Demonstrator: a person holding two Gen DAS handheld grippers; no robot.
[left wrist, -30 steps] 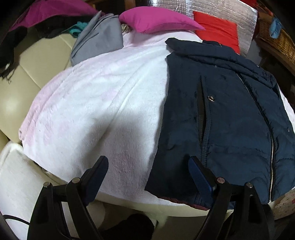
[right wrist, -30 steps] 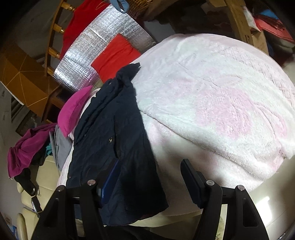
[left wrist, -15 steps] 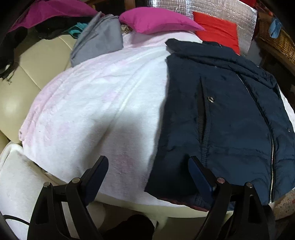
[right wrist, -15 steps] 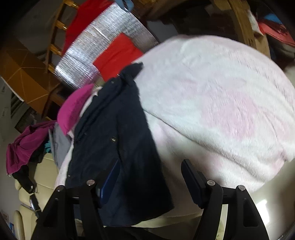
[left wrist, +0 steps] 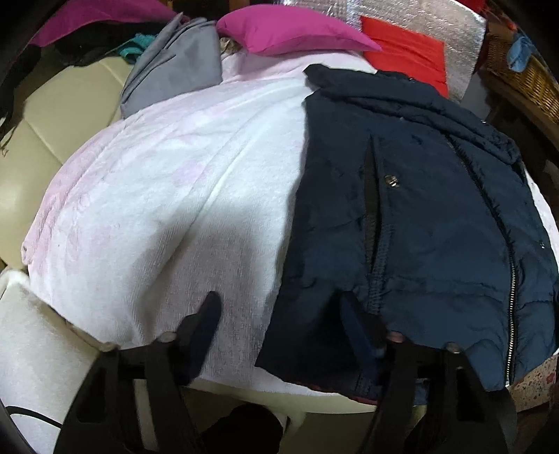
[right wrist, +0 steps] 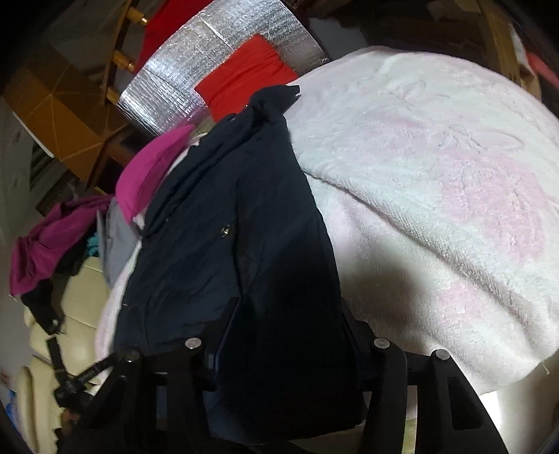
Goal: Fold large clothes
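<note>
A navy padded jacket (left wrist: 419, 216) lies flat on a white and pink blanket (left wrist: 157, 195), zip side up, collar at the far end. My left gripper (left wrist: 279, 314) is at the jacket's near left hem corner. One finger is over the blanket and the other over the navy fabric, and the jaws are closing with the corner between them. In the right wrist view the jacket (right wrist: 237, 227) runs away from me. My right gripper (right wrist: 288, 335) straddles its near hem, jaws closing, and the fabric fills the gap and hides most of the right finger.
A magenta pillow (left wrist: 293, 33), a grey garment (left wrist: 174, 73) and a red cloth (left wrist: 408, 52) on a silver foil mat lie beyond the blanket. A cream sofa (left wrist: 59, 115) is at the left, a wicker basket (left wrist: 531, 80) at the far right. The blanket (right wrist: 436, 181) spreads right of the jacket.
Both grippers' jaws have narrowed. The right gripper has moved in over the jacket's hem, which now fills the space between its fingers. The left gripper has stayed in place.
</note>
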